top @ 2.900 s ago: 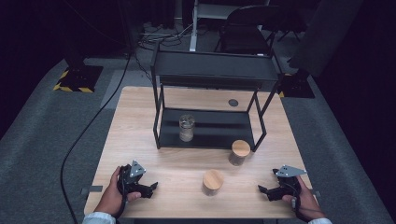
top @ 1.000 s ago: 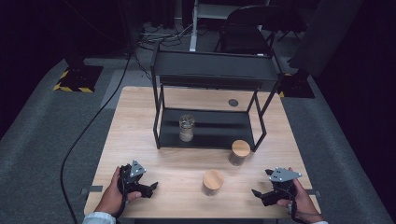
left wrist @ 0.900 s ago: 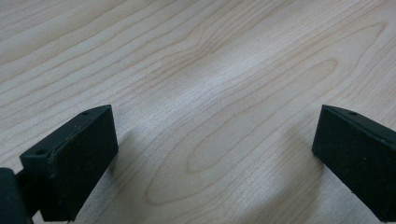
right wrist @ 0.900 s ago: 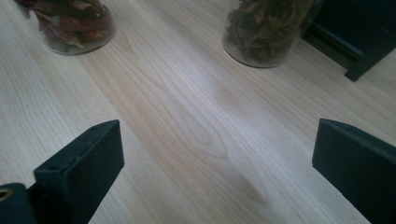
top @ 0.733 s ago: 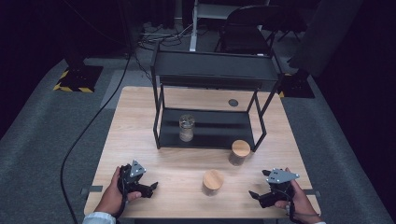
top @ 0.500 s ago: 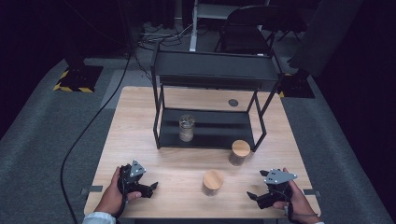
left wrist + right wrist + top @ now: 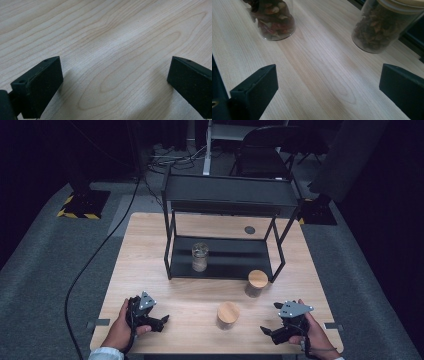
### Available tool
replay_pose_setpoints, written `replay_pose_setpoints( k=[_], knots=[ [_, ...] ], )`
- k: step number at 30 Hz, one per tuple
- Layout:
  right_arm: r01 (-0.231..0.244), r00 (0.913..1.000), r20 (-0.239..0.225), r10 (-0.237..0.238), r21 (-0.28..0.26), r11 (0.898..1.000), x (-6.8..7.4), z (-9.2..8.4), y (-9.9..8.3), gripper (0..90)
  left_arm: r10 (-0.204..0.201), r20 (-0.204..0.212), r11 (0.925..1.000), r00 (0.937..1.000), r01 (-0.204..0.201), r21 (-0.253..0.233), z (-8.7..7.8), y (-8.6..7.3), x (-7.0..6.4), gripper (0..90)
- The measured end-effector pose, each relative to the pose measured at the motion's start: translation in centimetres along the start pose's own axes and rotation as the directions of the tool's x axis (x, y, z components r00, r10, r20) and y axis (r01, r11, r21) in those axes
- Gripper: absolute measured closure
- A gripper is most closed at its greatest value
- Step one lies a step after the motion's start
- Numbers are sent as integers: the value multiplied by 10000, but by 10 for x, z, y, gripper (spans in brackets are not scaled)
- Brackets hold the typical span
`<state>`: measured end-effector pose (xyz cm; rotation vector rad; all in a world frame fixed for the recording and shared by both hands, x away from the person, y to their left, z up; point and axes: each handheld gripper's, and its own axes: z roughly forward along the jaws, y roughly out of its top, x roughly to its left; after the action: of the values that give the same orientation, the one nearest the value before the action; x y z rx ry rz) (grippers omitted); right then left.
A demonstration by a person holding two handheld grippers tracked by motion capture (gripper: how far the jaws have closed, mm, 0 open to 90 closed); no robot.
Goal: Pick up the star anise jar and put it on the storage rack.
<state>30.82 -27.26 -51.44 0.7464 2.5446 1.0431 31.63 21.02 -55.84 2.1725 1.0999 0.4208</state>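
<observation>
Two glass jars with round wooden lids stand on the wooden table (image 7: 150, 245): one near the front middle (image 7: 227, 314) (image 7: 273, 20), the other beside the rack's front right leg (image 7: 256, 283) (image 7: 384, 25). A third, lidless glass jar (image 7: 200, 256) stands on the lower shelf of the black metal rack (image 7: 225, 195). My left gripper (image 7: 162, 320) (image 7: 113, 82) rests open at the front left over bare wood. My right gripper (image 7: 266, 332) (image 7: 329, 92) is open at the front right, jaws pointing left toward the two lidded jars, which hold dried contents.
A small dark round disc (image 7: 249, 229) lies on the table behind the rack. A black cable (image 7: 100, 250) runs across the grey floor at the left. A chair (image 7: 265, 150) stands beyond the table.
My right gripper has slid left along the front edge and turned toward the lidded jars. The left gripper and the jars have stayed put.
</observation>
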Motion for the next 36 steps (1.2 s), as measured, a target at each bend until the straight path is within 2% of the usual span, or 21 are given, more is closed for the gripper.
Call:
replay_pose_setpoints(
  k=[5,20,36],
  knots=[
    [240,9996,-165,-239,68,9997,6,4,6,19,2,0,10000,10000,-2,-1,0,0,0,0],
    [463,9976,-530,-438,456,9979,20,20,17,19,2,1,10000,10000,-2,-2,0,0,0,0],
    [667,9954,-723,-632,467,9967,29,30,30,19,-1,0,10000,10000,1,-1,0,0,0,0]
  ],
)
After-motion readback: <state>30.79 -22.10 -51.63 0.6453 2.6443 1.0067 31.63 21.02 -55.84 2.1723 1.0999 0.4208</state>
